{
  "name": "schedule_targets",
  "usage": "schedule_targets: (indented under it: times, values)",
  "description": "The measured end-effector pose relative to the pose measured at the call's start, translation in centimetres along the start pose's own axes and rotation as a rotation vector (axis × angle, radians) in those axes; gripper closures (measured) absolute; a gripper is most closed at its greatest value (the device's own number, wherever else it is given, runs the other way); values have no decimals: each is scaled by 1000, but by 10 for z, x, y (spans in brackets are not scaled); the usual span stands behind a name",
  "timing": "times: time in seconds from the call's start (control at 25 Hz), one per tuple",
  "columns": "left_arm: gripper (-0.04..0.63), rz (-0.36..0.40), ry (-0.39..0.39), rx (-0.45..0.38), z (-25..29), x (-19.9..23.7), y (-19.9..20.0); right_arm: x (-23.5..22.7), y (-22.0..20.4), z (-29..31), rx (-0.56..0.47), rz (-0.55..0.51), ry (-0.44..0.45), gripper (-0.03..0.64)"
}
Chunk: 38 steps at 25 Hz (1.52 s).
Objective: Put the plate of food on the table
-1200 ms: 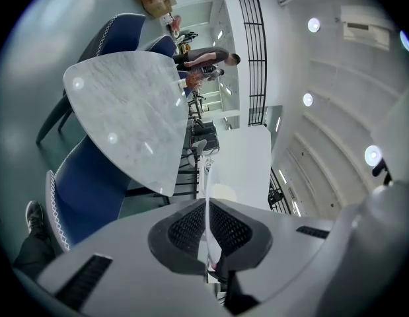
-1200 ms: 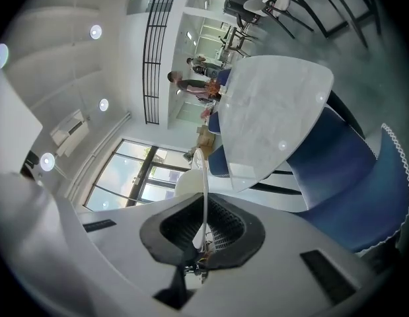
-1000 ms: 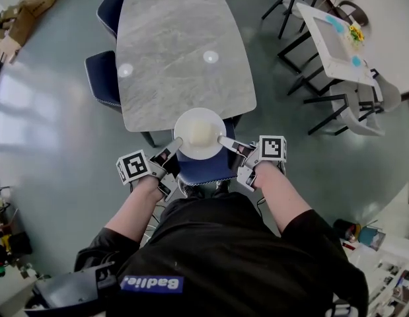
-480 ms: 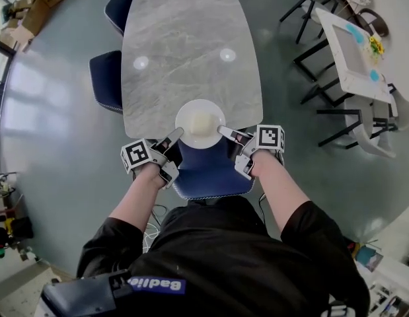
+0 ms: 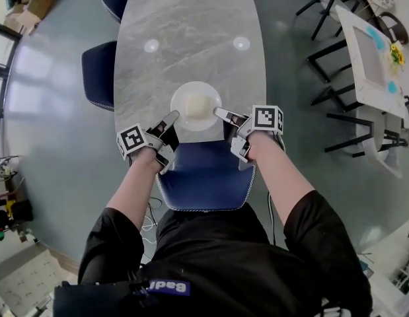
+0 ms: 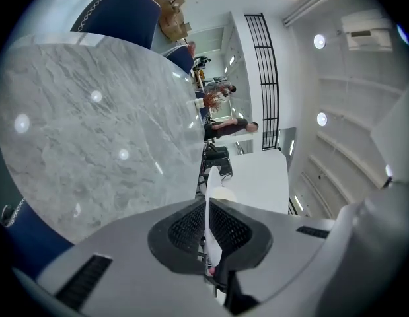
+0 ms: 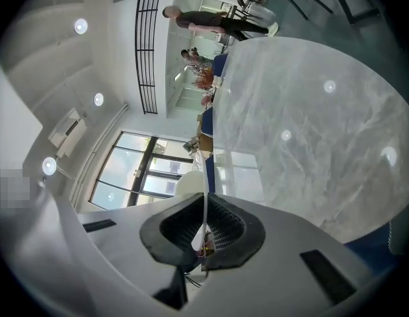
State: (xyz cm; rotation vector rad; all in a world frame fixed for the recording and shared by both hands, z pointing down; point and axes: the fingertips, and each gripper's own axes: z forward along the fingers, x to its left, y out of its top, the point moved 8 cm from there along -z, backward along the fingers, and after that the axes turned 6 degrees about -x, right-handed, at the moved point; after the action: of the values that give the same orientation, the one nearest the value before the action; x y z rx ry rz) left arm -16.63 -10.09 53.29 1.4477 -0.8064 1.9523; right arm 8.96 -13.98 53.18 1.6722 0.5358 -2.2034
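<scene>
**Two claws hold a plate of food over the near end of a stone-look table**

The left claw [image 5: 172, 116] is clamped on the left rim of the plate [image 5: 180, 95]. In the left gripper view its ribbed black pads [image 6: 187, 230] pinch the thin white rim, seen edge-on. The right claw [image 5: 219, 113] is closed on the opposite rim, its jaws nearly together with only the plate's edge between them. Each claw is a pale grey moulded shell carrying a cube [image 5: 268, 118] with square black-and-white markers.

The plate is round, white and smooth, with a pale, lumpy mound of food [image 5: 196, 104] at its centre. It lies level over the near end of the table [image 5: 184, 38]; whether it touches the top cannot be told. The table is long with rounded ends. Its top is grey, veined like marble and glossy, with bright spots of reflected light [image 5: 241, 43].

A dark blue padded chair [image 5: 204, 177] with pale edge stitching stands at the near end, just below the plate. More blue chairs [image 5: 98, 74] line the left side. The floor [image 5: 52, 111] is smooth and grey-green. Well apart to the right stands a white-rimmed table [image 5: 372, 58] among black-legged chairs [image 5: 323, 18].
</scene>
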Motion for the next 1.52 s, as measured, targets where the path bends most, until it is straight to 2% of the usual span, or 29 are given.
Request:
schedule_targets:
  times: [0.16,0.52,1.08,1.52]
  values:
    - [577,-15,6,-19,39,13,29,-16,42,30,-8,-4,-1,595]
    - [577,14,33,-20,81,48,62,-56,65,67,-87,54,-28,595]
    - [576,-3,105,8,106,86,69,-103,74,88,-117,117,-71,595]
    - [575,-8,195,36,110,103,68,-113,71,93,-109,148,-179,595]
